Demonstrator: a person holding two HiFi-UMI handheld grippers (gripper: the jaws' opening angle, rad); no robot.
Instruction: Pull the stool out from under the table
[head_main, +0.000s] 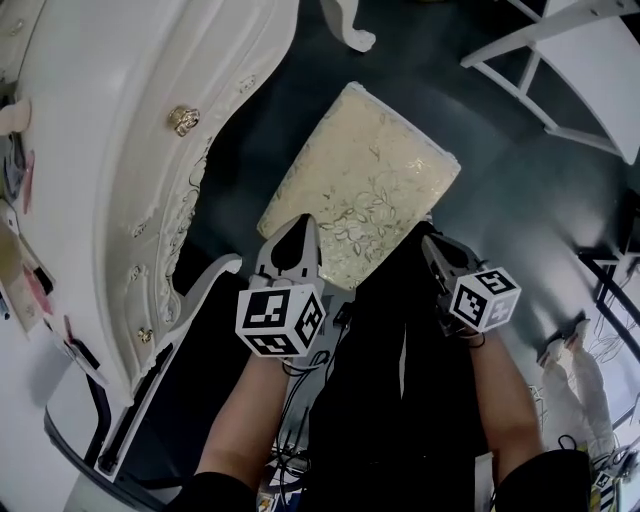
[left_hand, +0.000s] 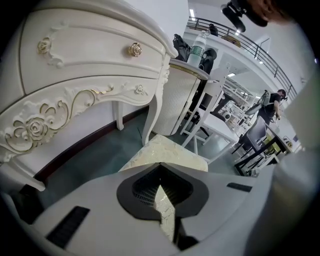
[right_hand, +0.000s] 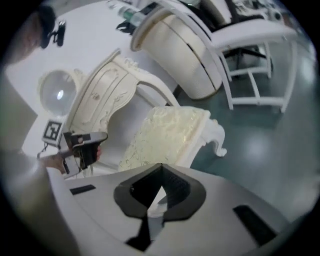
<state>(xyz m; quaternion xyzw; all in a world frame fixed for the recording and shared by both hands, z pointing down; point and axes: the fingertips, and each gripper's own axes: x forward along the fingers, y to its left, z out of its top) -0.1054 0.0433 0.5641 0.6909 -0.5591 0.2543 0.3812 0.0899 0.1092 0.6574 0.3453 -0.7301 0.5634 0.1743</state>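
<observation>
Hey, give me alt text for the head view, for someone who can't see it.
Looking steeply down, a person's left gripper and right gripper clamp the near edge of a cream floral-cushioned stool. The stool stands on a dark floor beside an ornate white table.

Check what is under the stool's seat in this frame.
Under the stool, the right gripper view shows one curled white leg below a corner, with dark floor around it. The cushioned seat covers the other legs and the floor directly beneath it.
</observation>
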